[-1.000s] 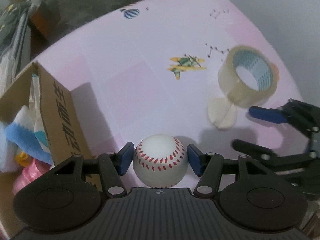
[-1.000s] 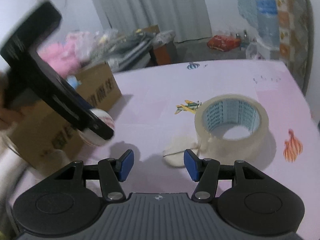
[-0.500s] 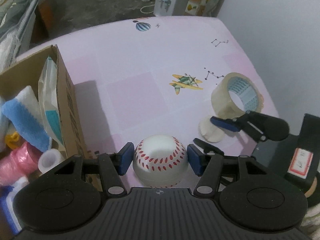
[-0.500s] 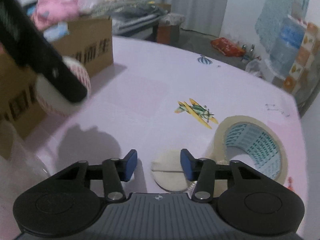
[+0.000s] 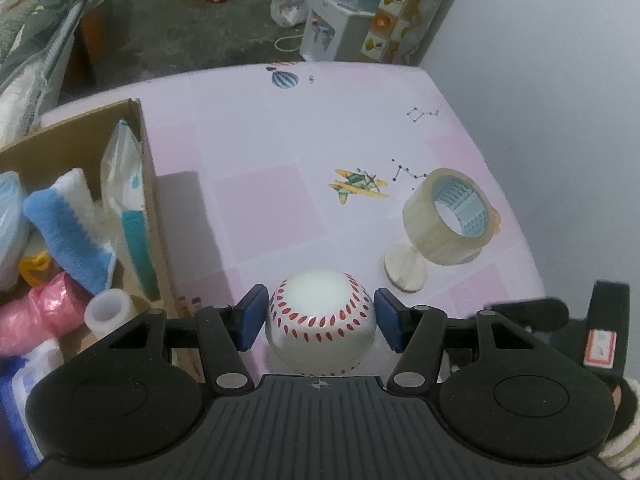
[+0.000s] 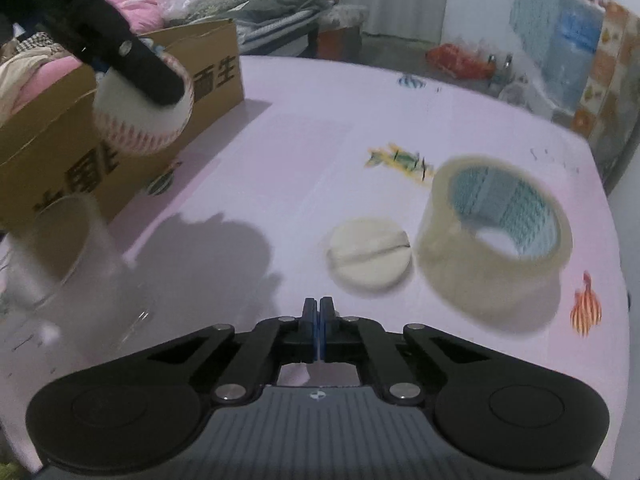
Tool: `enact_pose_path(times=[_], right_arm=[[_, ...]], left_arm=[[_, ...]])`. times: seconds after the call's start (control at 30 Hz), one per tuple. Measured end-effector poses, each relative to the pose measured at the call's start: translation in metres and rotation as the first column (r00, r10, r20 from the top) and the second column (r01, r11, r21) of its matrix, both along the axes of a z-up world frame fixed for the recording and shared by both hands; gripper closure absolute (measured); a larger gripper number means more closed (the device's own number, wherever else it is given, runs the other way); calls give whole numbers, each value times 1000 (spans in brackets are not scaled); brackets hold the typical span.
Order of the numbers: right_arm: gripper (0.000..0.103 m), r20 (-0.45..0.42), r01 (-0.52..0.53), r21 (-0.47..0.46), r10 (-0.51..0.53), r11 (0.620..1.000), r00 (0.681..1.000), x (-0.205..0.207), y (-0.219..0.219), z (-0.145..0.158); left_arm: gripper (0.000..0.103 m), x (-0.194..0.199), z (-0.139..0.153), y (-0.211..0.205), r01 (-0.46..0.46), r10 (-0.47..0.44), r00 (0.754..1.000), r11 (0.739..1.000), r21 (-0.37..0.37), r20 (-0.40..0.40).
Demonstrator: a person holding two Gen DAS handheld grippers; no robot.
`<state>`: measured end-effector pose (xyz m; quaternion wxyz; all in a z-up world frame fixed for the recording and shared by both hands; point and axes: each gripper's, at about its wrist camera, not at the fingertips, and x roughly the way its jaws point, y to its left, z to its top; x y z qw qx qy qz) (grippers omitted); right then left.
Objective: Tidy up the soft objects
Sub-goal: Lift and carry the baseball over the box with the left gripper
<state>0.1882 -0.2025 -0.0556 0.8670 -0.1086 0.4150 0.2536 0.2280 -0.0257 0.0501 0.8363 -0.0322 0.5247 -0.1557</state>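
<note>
At the bottom of the left wrist view, the left gripper (image 5: 318, 326) is clamped on a ball (image 5: 322, 308), white with red stitching, with one blue pad pressed to each side. The ball hangs above the pink table (image 5: 260, 140), just beside the near corner of a box (image 5: 149, 184) on the left. The box is open at the top and holds a blue and white cloth (image 5: 68, 224), a plastic packet (image 5: 124, 200) standing against its wall, a pink bundle (image 5: 44, 312) and a small white roll (image 5: 106, 312). To the right on the table stands a tape roll (image 5: 436, 224), tilted so that its hole faces up and to the right. A round cream puff (image 5: 404, 268) lies flat at its near side, touching it or nearly so. A printed aeroplane (image 5: 360, 186) shows on the cloth between ball and tape.

Low in the right wrist view, the right gripper (image 6: 319, 320) has its jaws closing. The two pads show pressed together, and nothing is between them. It points down at bare table, with the puff just ahead and to the right, and the tape beyond that. Both are blurred. At the upper left, a black finger of the left gripper crosses the ball, which sits in the air in front of the box wall and clear of the table. A clear cup (image 6: 60, 260) stands blurred at the left edge, near the box. Whether it holds anything cannot be told.
</note>
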Motion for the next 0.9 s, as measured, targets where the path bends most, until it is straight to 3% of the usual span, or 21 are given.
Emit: enact_pose_path(times=[0.1, 0.3, 0.43, 0.63, 0.77, 0.9], right_arm=[[66, -31, 22, 46, -21, 999, 999, -12, -8, 3], [65, -95, 220, 200, -204, 955, 974, 10, -33, 12], [63, -106, 297, 201, -281, 934, 954, 33, -30, 2], [54, 26, 211, 129, -216, 969, 976, 35, 6, -1], [55, -12, 94, 170, -93, 981, 996, 33, 17, 2], [55, 91, 113, 107, -123, 988, 988, 29, 20, 13]], left_arm=[[44, -5, 4, 2, -4, 4, 1000, 1000, -5, 12], [44, -15, 8, 3, -6, 7, 1000, 1000, -20, 26], [44, -19, 8, 6, -5, 6, 999, 1000, -21, 33], [44, -17, 9, 17, -26, 27, 999, 999, -29, 32], [44, -14, 7, 23, -34, 35, 999, 999, -34, 30], [44, -13, 5, 26, -36, 37, 999, 999, -36, 32]])
